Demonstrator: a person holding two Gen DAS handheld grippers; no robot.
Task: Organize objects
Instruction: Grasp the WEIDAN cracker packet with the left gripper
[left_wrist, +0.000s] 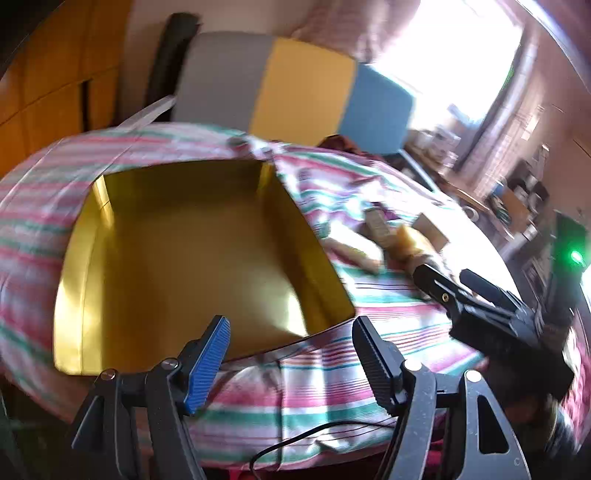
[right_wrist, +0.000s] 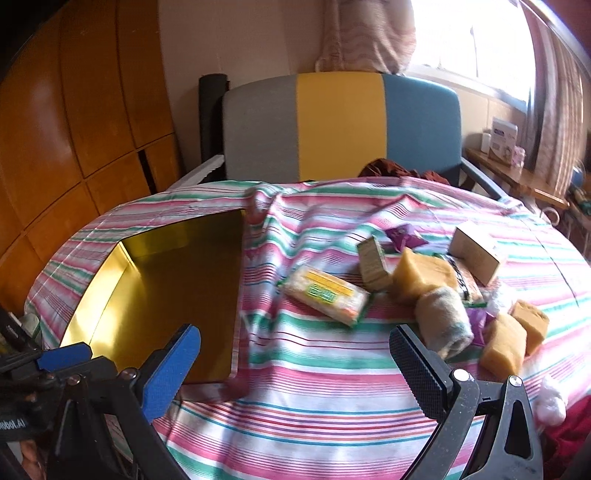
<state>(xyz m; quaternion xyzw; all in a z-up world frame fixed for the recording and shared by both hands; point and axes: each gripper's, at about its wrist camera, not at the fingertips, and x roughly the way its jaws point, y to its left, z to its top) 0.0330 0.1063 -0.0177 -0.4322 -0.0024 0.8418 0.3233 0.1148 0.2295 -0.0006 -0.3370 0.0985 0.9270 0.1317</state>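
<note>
A gold tin (right_wrist: 166, 295) lies open on the striped cloth (right_wrist: 314, 387) and serves as the reference point.

Left gripper (left_wrist: 291, 354): positioned at the near edge of the tin, jaws spread, nothing between them. One blue pad (left_wrist: 207, 365) overlaps the tin's near rim in view; the black pad (left_wrist: 373, 362) is over the cloth just right of the tin.

Right gripper (right_wrist: 295, 369): positioned near the tin's near right corner, jaws spread wide, nothing held. In the left wrist view it appears right of the tin with its tips toward the clutter.

Items, all on the cloth right of the tin and apart from it:
- wrapped packet (right_wrist: 327, 291), nearest the tin
- small carton (right_wrist: 373, 264), beyond the packet
- purple wrapper (right_wrist: 404, 236)
- yellow sponge (right_wrist: 421, 275)
- rolled rag (right_wrist: 443, 317)
- brown box (right_wrist: 476, 253)
- two more yellow blocks (right_wrist: 513, 339), farthest from the tin

A striped chair (right_wrist: 340, 125) stands behind the tin.
</note>
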